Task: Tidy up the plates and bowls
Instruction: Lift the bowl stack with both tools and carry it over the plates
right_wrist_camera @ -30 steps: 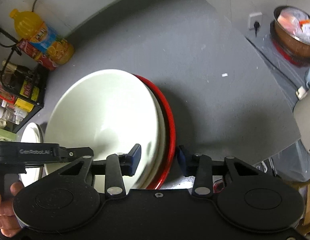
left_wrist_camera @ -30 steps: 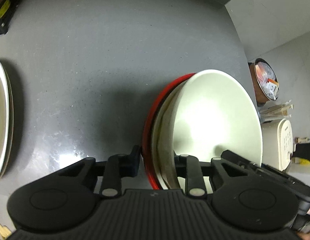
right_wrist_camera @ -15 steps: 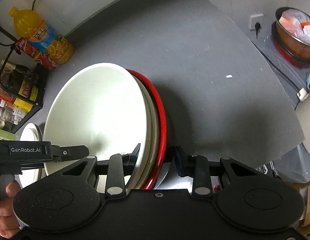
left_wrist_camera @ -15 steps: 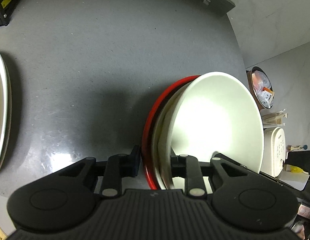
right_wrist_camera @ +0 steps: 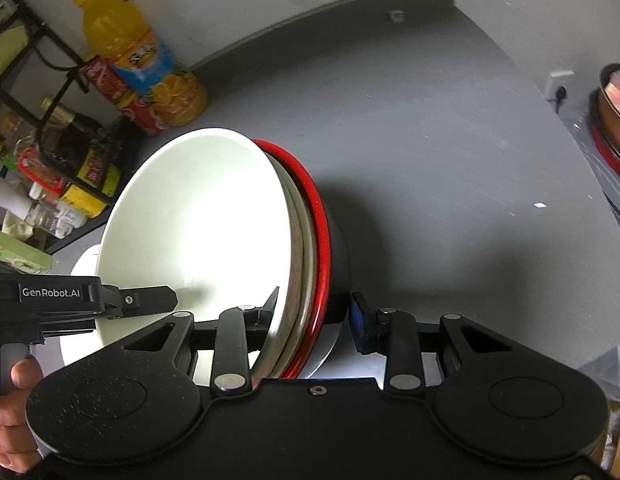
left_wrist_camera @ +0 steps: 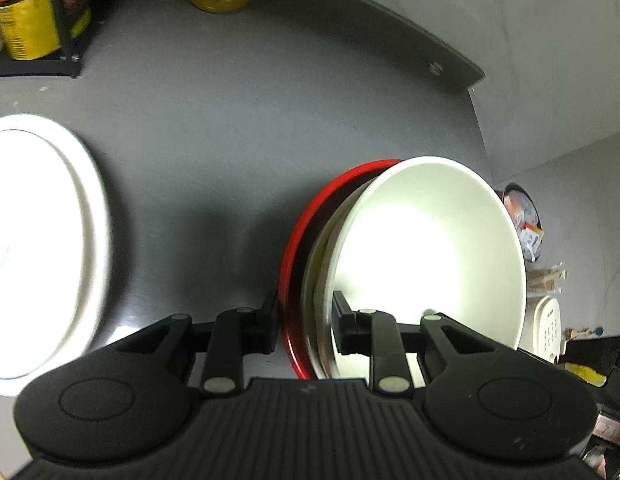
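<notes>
**Nested bowl stack held on both rims, above counter, not yet placed**

Landmark = grey counter.

- Counter: takes up most of both views. White plates lie flat at its left side in the left wrist view. A black rack with bottles and an orange juice bottle stand at its back-left corner.
- Bowl stack: the white bowl nests in a cream one, which nests in a red-rimmed outer bowl. It reads as lifted just above the counter, with a shadow under it. It sits right of the plates, well apart in the left wrist view.
- Orientation: mouths face up and the stack looks roughly level. Round bowls have no long axis; the only axis is the stacking one, near vertical.
- Left gripper: pinching the stack's rim, 1 pad inside the white bowl, 1 outside the red wall.
- Right gripper: jaws have just been closing, and the opposite rim is between them. Inner pad is on the white bowl. Blue outer pad looks just beside the dark wall, so contact is unclear. I read it as a grip.
- Progress: bowls already nested into 1 stack and plates already piled. What's left, by my read, is carrying the stack to its spot and setting it down. The destination isn't visible.
</notes>
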`<action>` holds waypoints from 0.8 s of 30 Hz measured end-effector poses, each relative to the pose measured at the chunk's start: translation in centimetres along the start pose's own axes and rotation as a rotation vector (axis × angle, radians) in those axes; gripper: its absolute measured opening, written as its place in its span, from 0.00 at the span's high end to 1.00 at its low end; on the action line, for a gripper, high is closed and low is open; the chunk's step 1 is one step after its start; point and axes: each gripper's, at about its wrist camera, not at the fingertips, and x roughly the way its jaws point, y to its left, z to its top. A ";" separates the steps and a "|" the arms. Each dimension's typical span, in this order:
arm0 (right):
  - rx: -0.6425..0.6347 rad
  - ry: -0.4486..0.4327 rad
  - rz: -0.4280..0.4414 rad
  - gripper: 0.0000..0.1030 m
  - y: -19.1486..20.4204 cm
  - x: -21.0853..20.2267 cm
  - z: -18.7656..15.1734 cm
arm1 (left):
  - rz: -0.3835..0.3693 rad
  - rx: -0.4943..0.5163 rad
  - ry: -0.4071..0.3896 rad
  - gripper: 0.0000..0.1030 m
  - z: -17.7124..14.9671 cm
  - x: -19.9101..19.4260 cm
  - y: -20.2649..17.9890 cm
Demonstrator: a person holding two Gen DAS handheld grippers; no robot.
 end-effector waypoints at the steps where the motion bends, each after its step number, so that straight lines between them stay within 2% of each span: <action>1: -0.005 0.000 0.004 0.68 0.4 0.0 0.1 | 0.000 -0.006 -0.006 0.76 0.1 -0.4 0.4; 15: -0.127 -0.001 0.077 0.68 8.0 0.6 2.5 | 0.013 -0.089 -0.100 0.76 1.4 -6.2 6.4; 24: -0.208 0.019 0.116 0.68 12.6 1.7 2.6 | 0.034 -0.149 -0.157 0.76 1.5 -9.8 10.6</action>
